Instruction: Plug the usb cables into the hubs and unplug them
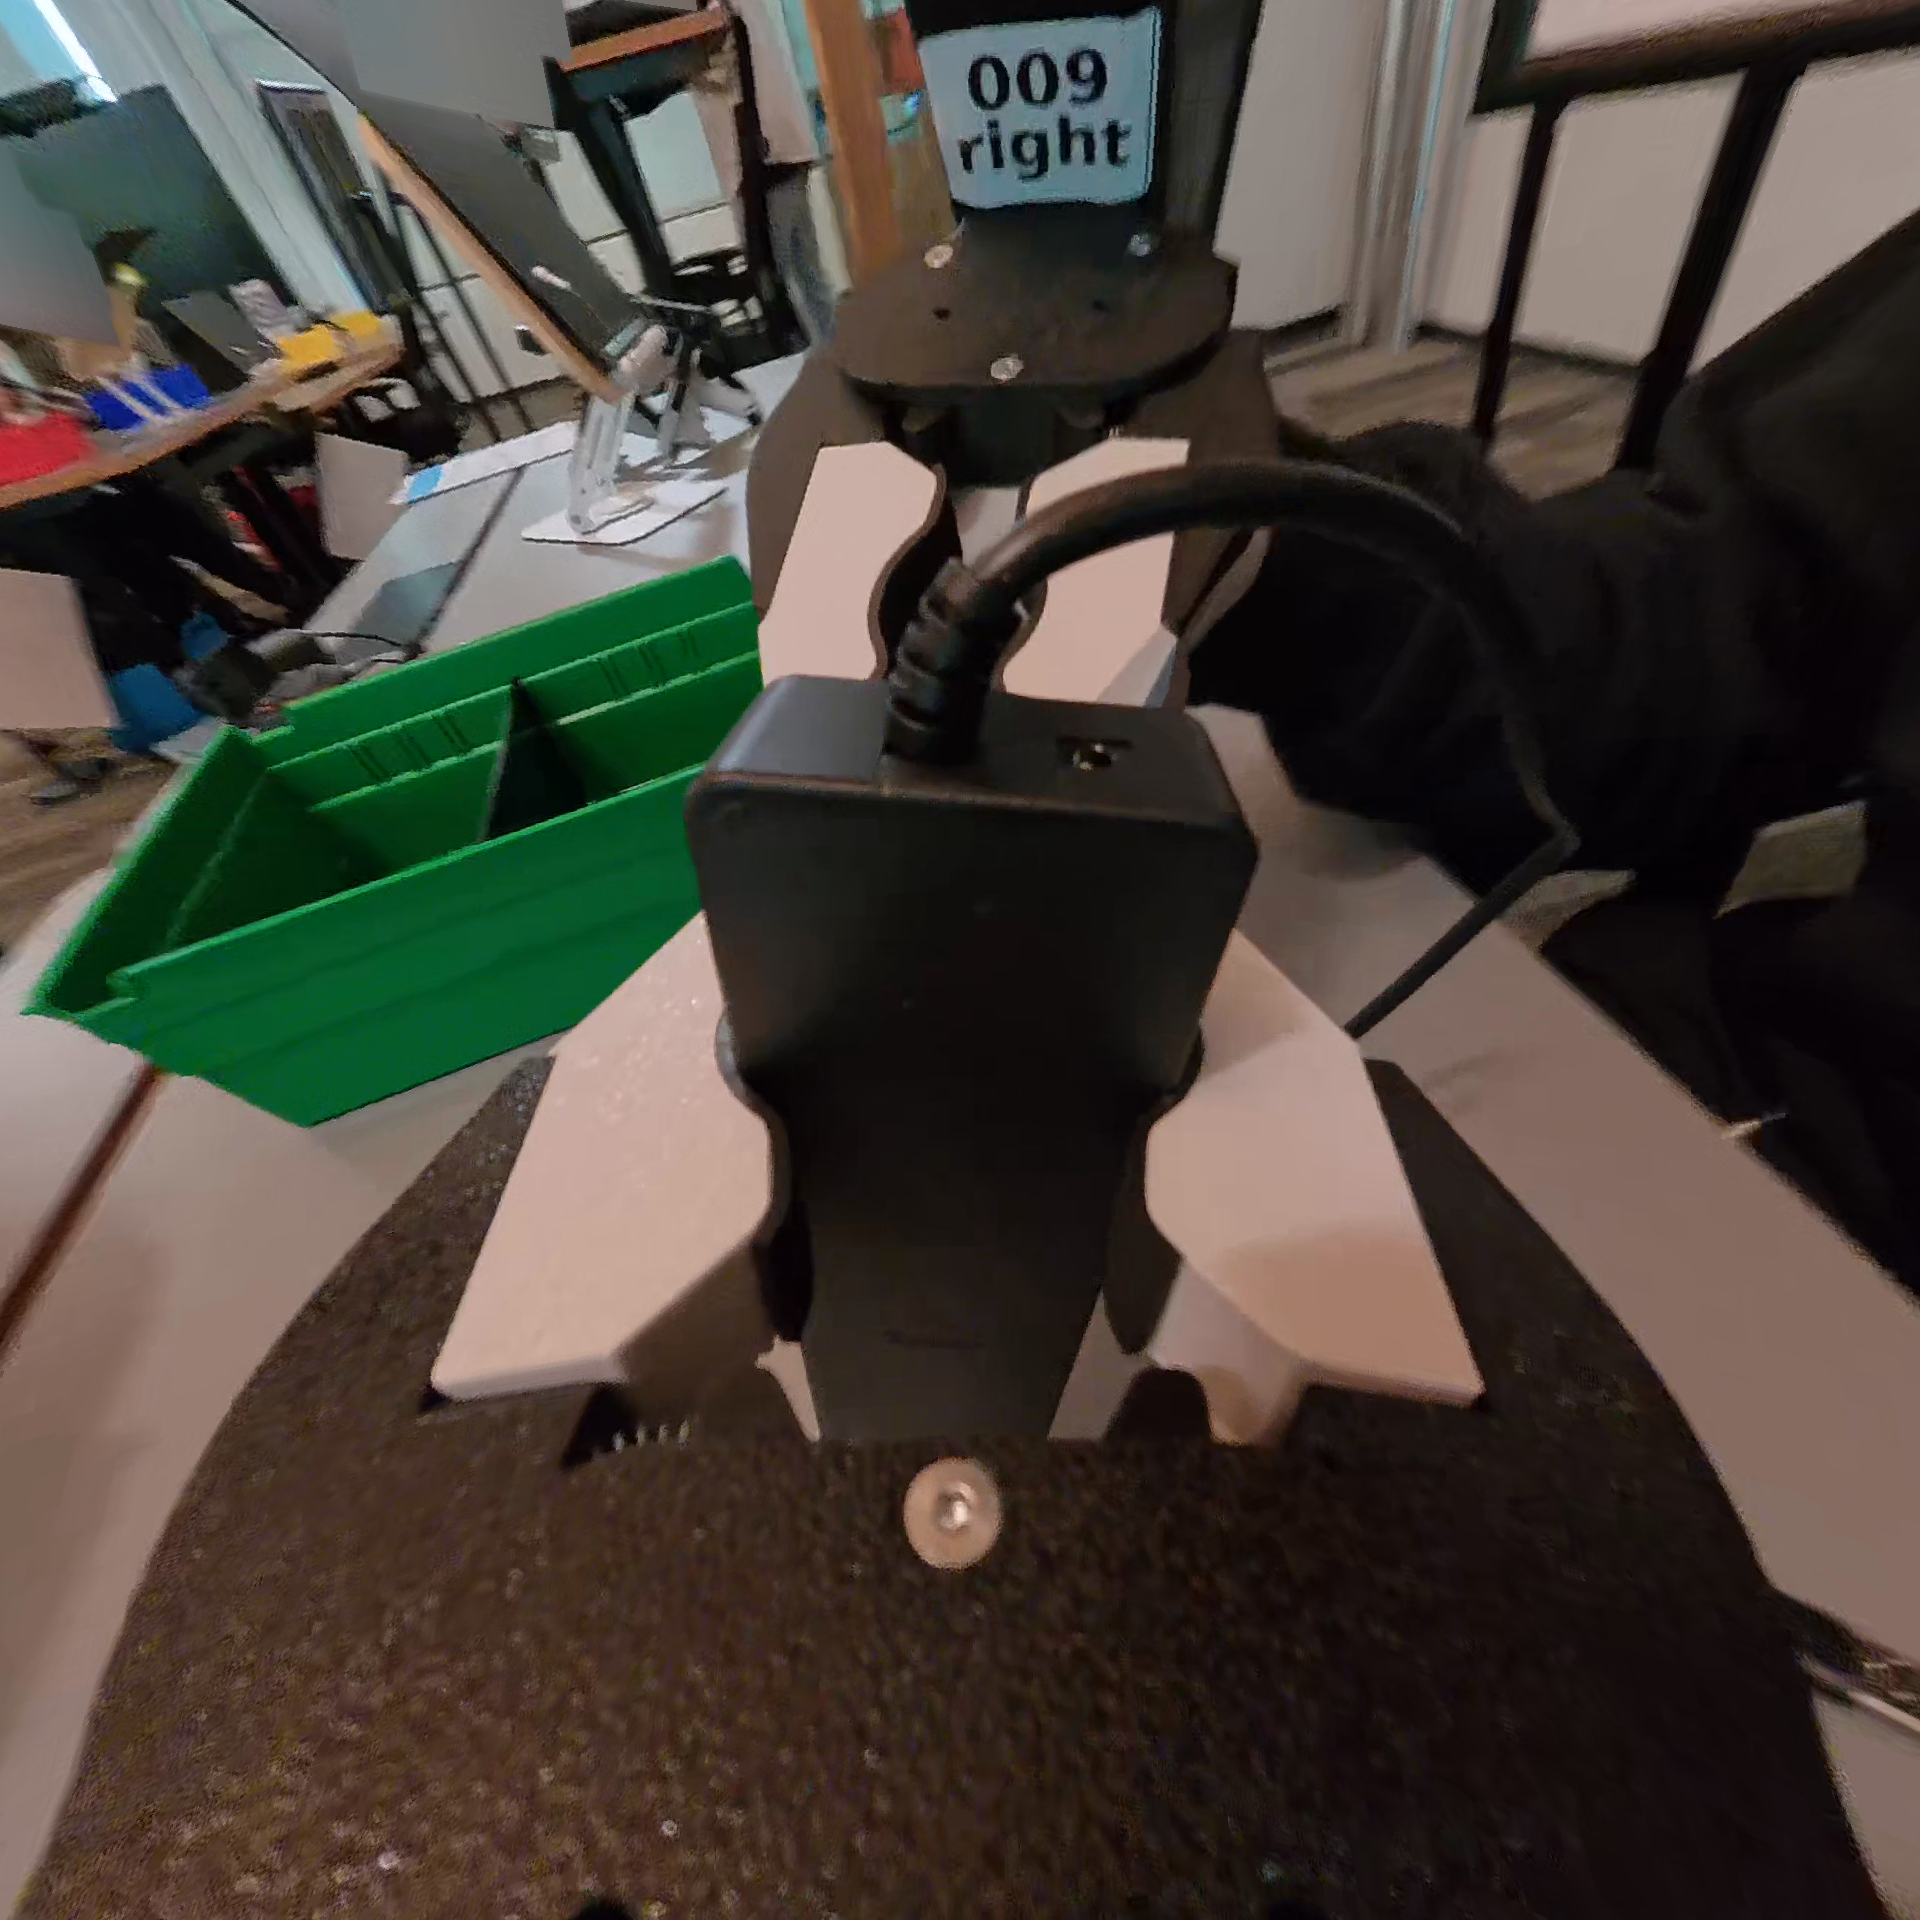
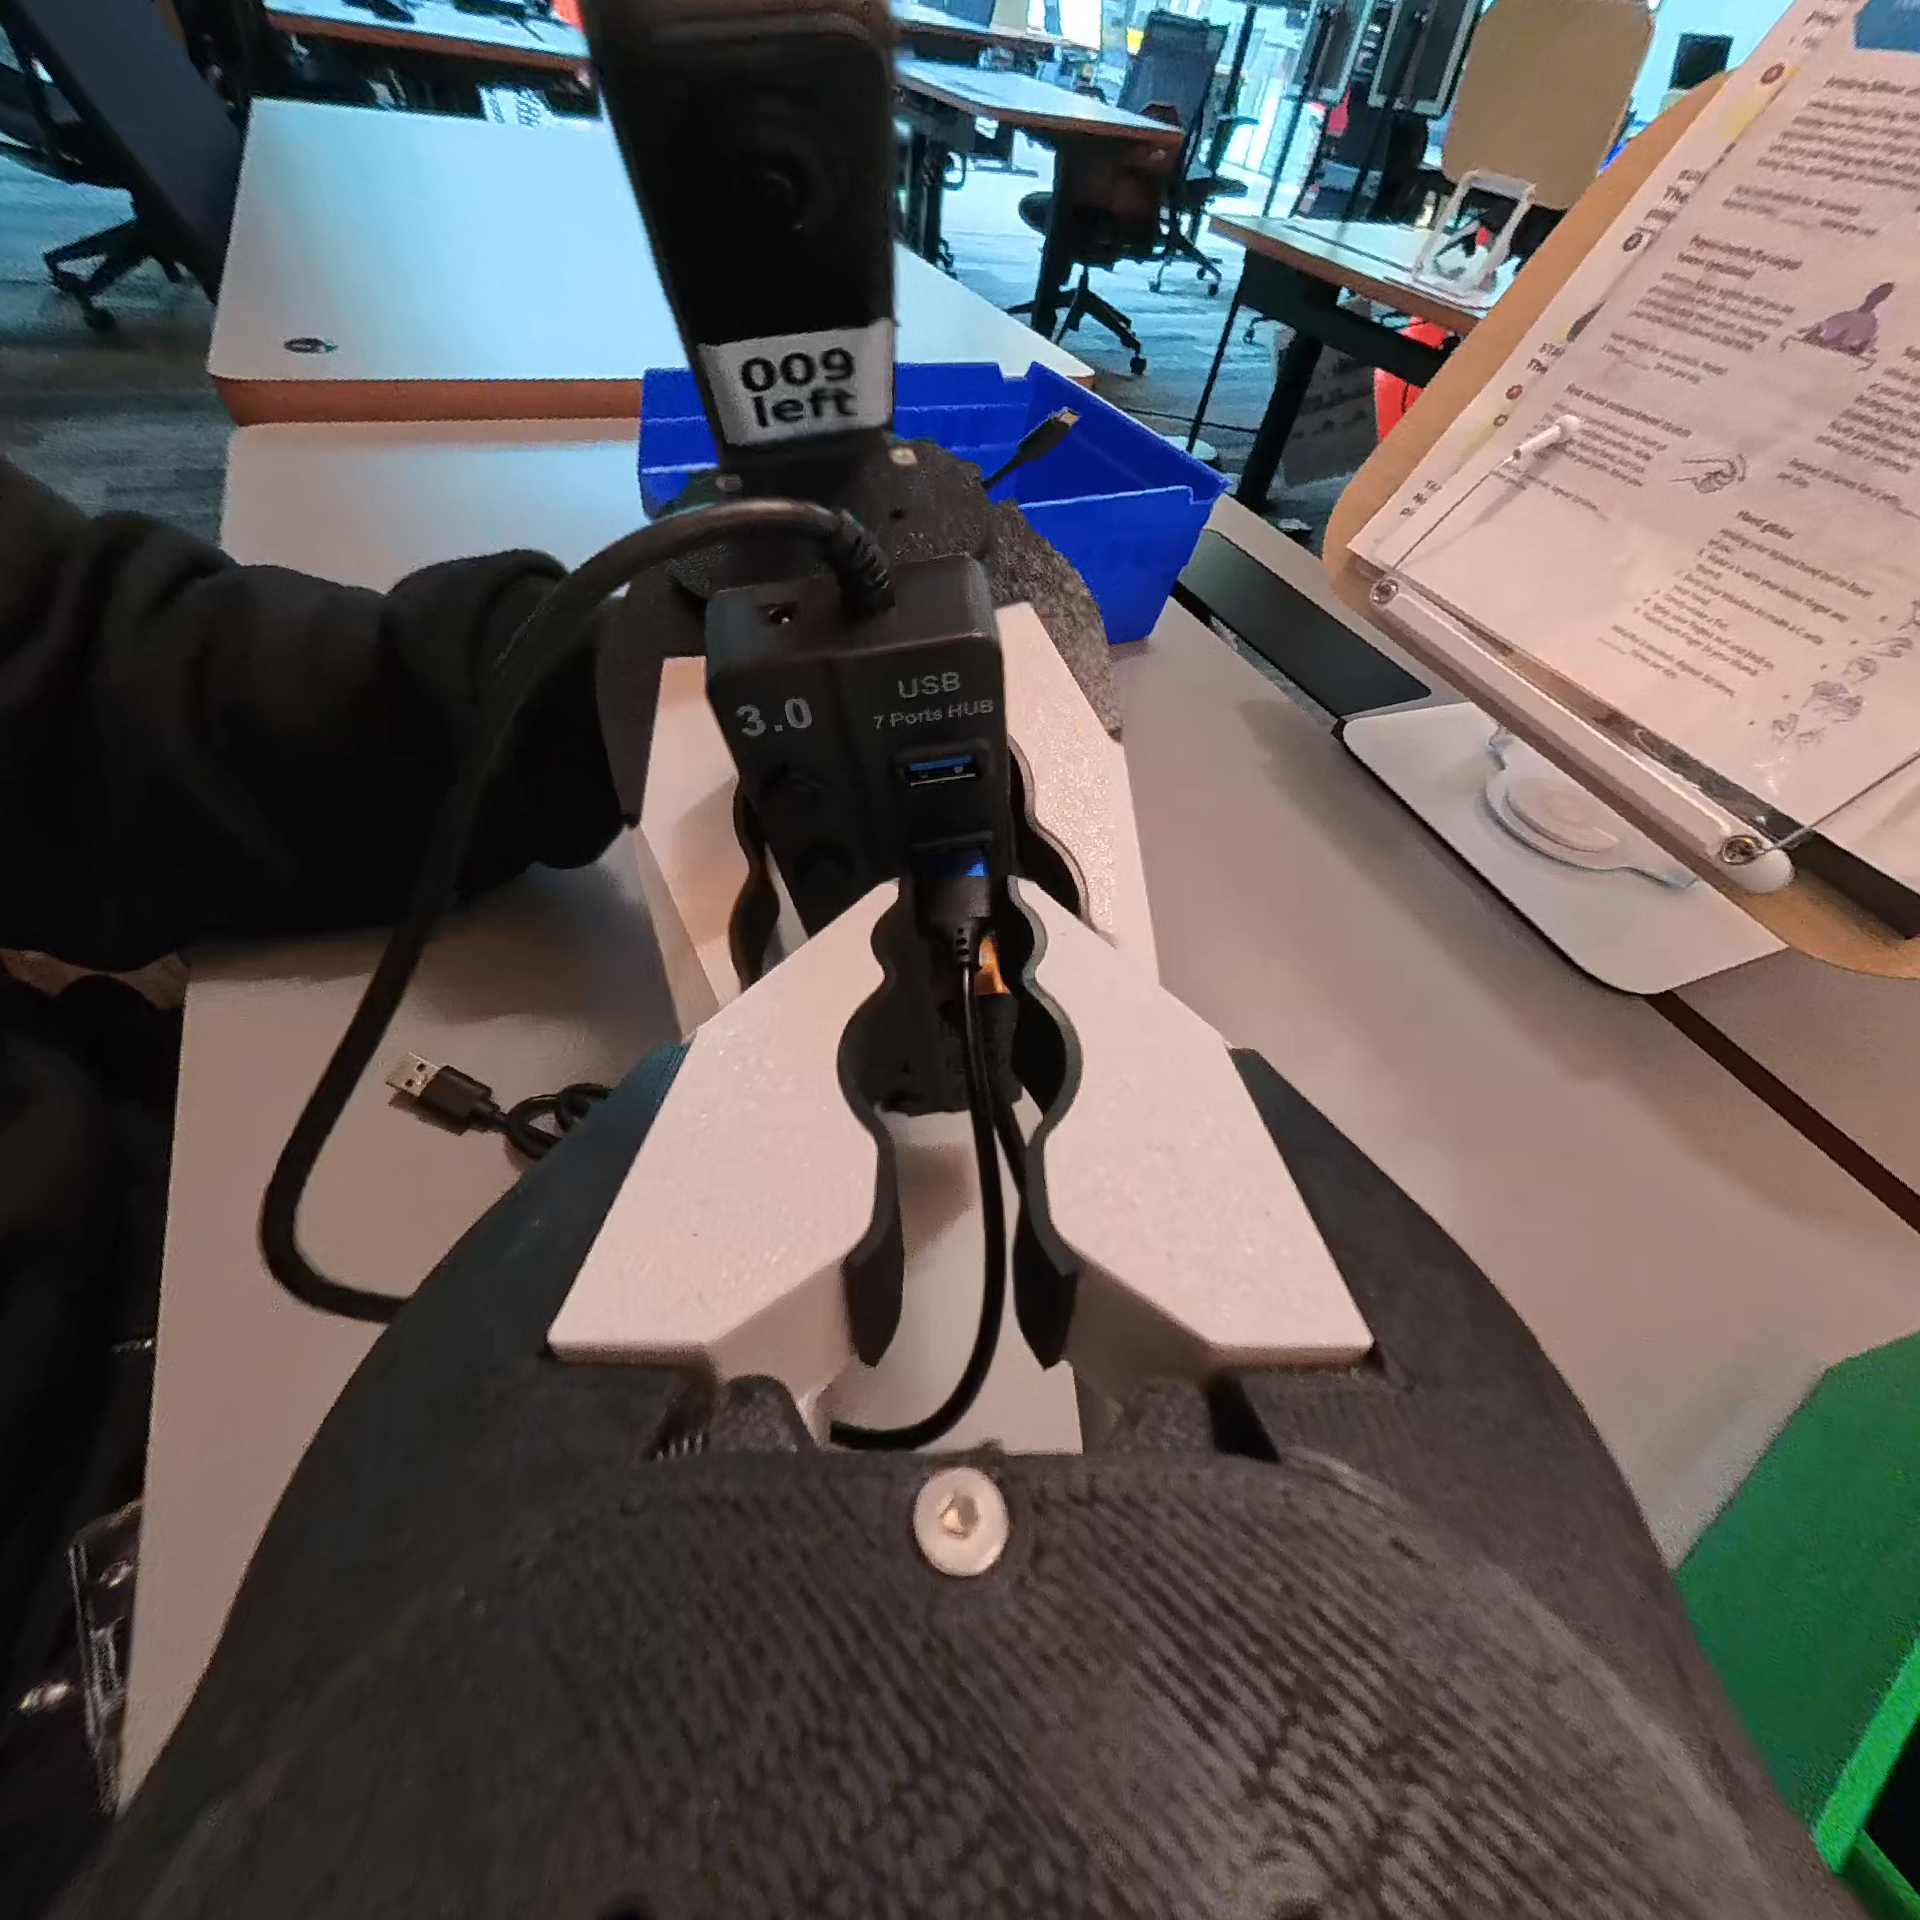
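Observation:
My left gripper (image 1: 966,1049) is shut on a black USB hub (image 1: 966,914) and holds it upright above the table, back side to its camera. The right wrist view shows the hub's port side (image 2: 862,707), held between the left gripper's white fingers (image 2: 1070,748). My right gripper (image 2: 951,935) is shut on a black USB plug (image 2: 951,894) that sits in the hub's second blue port. The plug's thin cable (image 2: 982,1195) runs back between my fingers. The right gripper (image 1: 977,582) also shows behind the hub. The hub's thick cable (image 2: 416,935) loops down to the table.
A loose USB plug (image 2: 431,1081) lies on the table at left. A green divided bin (image 1: 395,914) stands to the hub's left, a blue bin (image 2: 1122,488) behind it. An angled document stand (image 2: 1662,520) is at right. A person's black sleeve (image 2: 260,727) lies close by.

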Action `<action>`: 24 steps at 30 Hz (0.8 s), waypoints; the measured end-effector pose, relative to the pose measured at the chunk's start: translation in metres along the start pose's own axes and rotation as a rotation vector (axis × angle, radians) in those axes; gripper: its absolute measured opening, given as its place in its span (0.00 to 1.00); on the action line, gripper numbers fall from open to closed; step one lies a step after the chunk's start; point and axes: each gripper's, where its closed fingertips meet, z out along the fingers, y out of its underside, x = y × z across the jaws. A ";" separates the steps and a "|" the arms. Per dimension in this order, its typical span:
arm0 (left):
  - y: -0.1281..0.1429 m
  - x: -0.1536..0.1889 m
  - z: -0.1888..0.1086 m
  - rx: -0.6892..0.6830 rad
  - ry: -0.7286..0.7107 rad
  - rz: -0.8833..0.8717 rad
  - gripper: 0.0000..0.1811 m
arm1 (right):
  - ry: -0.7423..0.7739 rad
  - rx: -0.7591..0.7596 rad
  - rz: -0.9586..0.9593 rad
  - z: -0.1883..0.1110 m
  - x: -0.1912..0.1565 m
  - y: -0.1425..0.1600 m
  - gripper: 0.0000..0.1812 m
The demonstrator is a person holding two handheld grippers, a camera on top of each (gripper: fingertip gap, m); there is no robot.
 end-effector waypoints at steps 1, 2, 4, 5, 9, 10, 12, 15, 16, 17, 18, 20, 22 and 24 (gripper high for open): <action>0.001 -0.002 0.000 -0.009 -0.023 0.034 0.37 | 0.007 -0.005 0.005 0.001 0.002 0.001 0.08; -0.002 -0.002 -0.001 0.018 -0.021 0.032 0.37 | 0.002 0.000 0.018 0.001 0.002 0.001 0.08; -0.009 0.000 -0.003 0.071 0.009 -0.005 0.36 | -0.005 0.031 0.036 -0.001 0.001 -0.006 0.07; -0.007 0.001 -0.002 0.053 0.020 0.000 0.36 | -0.010 0.020 0.026 -0.001 0.000 -0.004 0.07; -0.002 0.004 0.001 0.011 0.028 0.030 0.36 | -0.025 -0.011 0.034 -0.005 -0.002 0.000 0.07; -0.004 0.005 0.001 0.016 0.034 0.028 0.36 | -0.029 -0.007 0.042 -0.006 -0.002 -0.001 0.07; -0.003 -0.005 -0.006 0.014 -0.022 0.025 0.36 | -0.007 -0.026 0.040 -0.010 0.000 0.000 0.07; -0.016 -0.046 -0.076 0.152 -0.178 -0.086 0.36 | 0.297 -0.080 0.043 -0.076 0.060 0.014 0.08; -0.025 -0.052 -0.094 0.167 -0.229 -0.048 0.36 | 0.224 0.036 0.086 -0.094 0.055 0.001 0.08; -0.036 -0.052 -0.106 0.179 -0.249 -0.018 0.36 | 0.250 0.132 0.103 -0.112 0.062 -0.011 0.08; -0.045 -0.054 -0.116 0.190 -0.276 -0.002 0.36 | 0.348 0.163 0.097 -0.130 0.076 -0.015 0.08; -0.051 -0.058 -0.129 0.178 -0.324 0.022 0.36 | 0.454 0.160 0.053 -0.151 0.088 -0.018 0.08; -0.052 -0.065 -0.140 0.176 -0.370 0.017 0.36 | 0.633 0.204 0.023 -0.172 0.113 -0.023 0.07; -0.054 -0.065 -0.146 0.191 -0.374 -0.004 0.36 | 0.761 0.114 -0.007 -0.184 0.142 -0.008 0.07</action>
